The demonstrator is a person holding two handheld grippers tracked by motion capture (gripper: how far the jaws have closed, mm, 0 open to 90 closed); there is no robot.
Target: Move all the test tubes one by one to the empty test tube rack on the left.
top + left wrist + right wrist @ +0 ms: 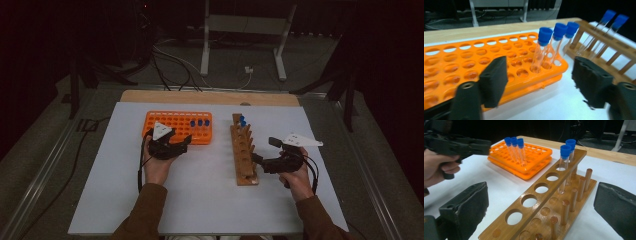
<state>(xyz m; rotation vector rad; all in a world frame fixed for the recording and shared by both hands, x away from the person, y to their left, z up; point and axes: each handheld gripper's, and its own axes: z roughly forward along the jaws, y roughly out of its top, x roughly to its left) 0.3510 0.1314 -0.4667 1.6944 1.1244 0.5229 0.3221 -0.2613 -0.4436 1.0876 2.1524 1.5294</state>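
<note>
On the white table (210, 200), seen from the high view, the left gripper (186, 141) sits at about nine o'clock of the table's middle, just at the near edge of the orange rack (170, 121); its jaws stand apart with nothing between them. In the left gripper view the orange rack fills the left and three blue-capped tubes (543, 50) stand upright in holes at its right end, at roughly twelve o'clock from the open jaws. Further right, the wooden rack (243, 152) lies lengthwise up the table, with two blue-capped tubes (564, 167) upright in its far holes and its nearer holes bare. At about three o'clock, the right gripper (258, 159) rests beside the wooden rack's near end, jaws wide apart and holding nothing.
</note>
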